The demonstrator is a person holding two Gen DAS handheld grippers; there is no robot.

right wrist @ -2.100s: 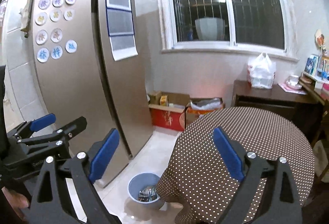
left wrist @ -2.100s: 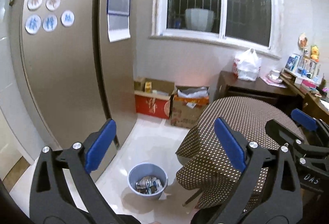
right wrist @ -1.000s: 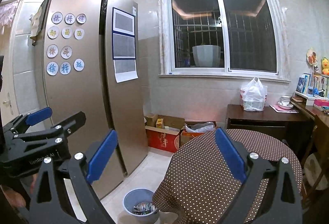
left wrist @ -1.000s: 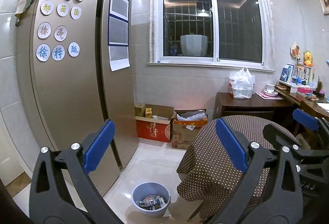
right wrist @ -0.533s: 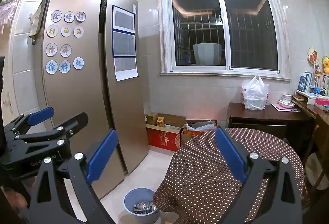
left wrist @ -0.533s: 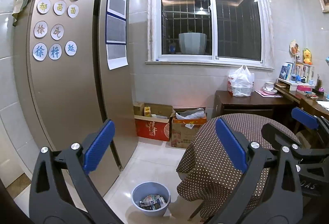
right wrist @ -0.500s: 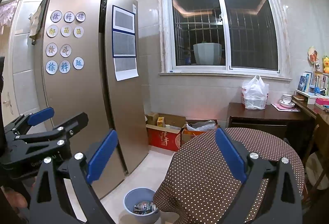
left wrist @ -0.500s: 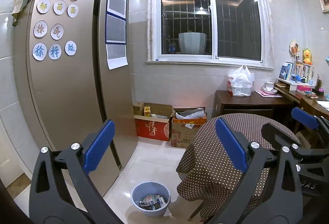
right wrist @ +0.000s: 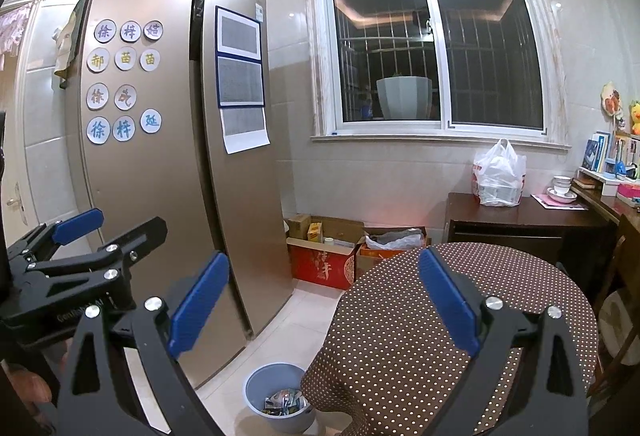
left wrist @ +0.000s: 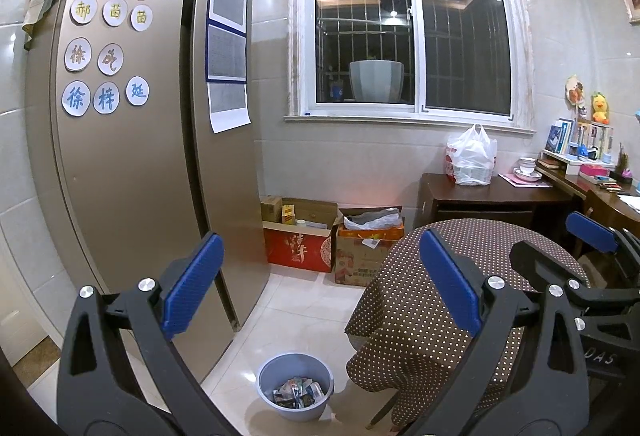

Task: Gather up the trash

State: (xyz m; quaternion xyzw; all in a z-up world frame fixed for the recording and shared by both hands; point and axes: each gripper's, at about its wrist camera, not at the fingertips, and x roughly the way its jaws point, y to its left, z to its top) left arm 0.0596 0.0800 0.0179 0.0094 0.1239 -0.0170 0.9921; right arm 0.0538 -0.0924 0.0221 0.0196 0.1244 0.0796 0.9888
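Observation:
A blue-grey bin (left wrist: pixel 295 385) holding several crumpled wrappers (left wrist: pixel 297 392) stands on the white floor beside the round table; the right wrist view shows the bin (right wrist: pixel 276 400) too. My left gripper (left wrist: pixel 318 272) is open and empty, held high above the floor. My right gripper (right wrist: pixel 322 292) is open and empty as well, over the table's left edge. Each gripper shows at the side of the other's view: the right one (left wrist: pixel 592 264) and the left one (right wrist: pixel 96 232).
A round table with a brown dotted cloth (left wrist: pixel 460 300) fills the lower right. A tall bronze fridge (left wrist: pixel 132 140) stands at the left. Cardboard boxes (left wrist: pixel 304 236) sit under the window (left wrist: pixel 408 32). A white plastic bag (left wrist: pixel 470 156) rests on a dark wooden cabinet (left wrist: pixel 492 196).
Both views have tilted upward since two seconds ago, showing more window and wall. Over the last half second almost nothing has moved. Both grippers have stayed open.

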